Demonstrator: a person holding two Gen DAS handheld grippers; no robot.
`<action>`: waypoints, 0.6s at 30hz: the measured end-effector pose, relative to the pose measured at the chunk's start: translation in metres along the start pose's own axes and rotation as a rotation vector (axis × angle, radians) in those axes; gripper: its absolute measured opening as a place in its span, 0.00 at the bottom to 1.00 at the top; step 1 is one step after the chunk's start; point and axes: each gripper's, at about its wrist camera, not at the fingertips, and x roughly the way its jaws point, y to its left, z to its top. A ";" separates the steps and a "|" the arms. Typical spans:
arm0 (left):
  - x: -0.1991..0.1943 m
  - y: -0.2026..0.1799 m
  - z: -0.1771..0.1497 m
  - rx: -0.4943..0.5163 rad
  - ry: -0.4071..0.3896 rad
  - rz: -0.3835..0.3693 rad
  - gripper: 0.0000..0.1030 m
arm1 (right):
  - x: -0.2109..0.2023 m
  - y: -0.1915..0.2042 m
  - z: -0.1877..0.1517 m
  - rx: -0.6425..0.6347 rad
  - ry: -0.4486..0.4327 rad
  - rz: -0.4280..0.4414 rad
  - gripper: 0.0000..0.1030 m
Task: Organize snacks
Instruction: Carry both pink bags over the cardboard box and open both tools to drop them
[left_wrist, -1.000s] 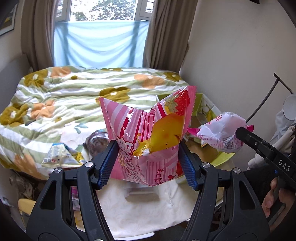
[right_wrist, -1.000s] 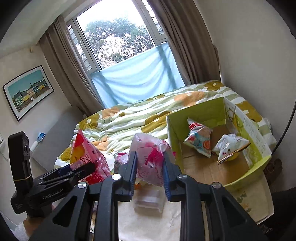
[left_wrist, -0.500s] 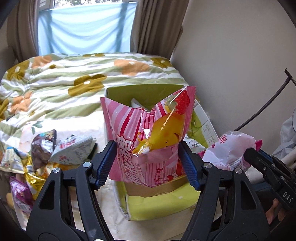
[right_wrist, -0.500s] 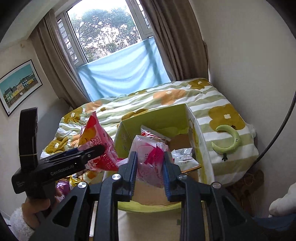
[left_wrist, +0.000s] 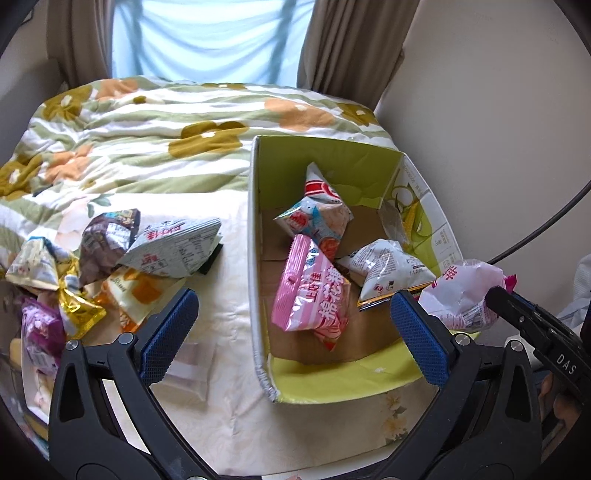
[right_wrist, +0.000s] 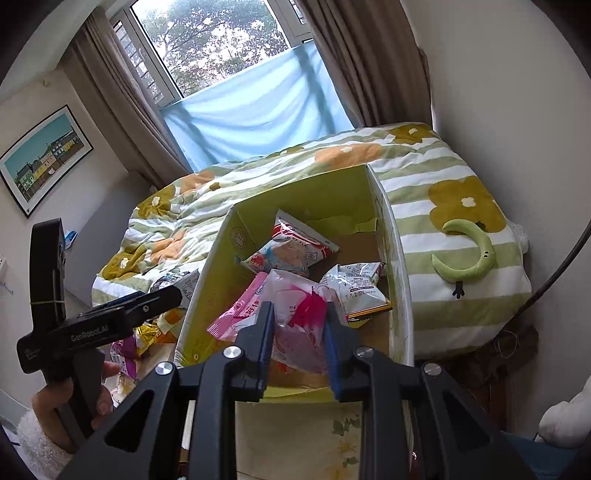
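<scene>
Two tools, two states: the left tool (left_wrist: 293, 332) gapes wide and empty over the box (left_wrist: 255, 258), while the right tool (right_wrist: 300, 328) pinches a pale pink bag (right_wrist: 295, 310) above the box's 6 o'clock edge. Bag looks light, puffy, crinkly and slippery; best gripped at its crimped seam, not its belly.

one green box (left_wrist: 258, 258) held four snack packs (left_wrist: 312, 295); one more pack (left_wrist: 461, 295) sat clamped above it; about six loose packs (left_wrist: 173, 247) lay outside.
</scene>
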 end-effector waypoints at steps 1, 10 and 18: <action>-0.003 0.004 -0.002 -0.004 0.001 0.002 1.00 | 0.002 0.003 0.000 -0.002 0.004 0.003 0.23; -0.016 0.029 -0.015 0.002 0.009 0.038 1.00 | 0.029 0.023 -0.002 -0.017 0.071 -0.037 0.30; -0.005 0.031 -0.029 0.016 0.045 0.027 1.00 | 0.040 0.018 -0.018 0.003 0.077 -0.055 0.98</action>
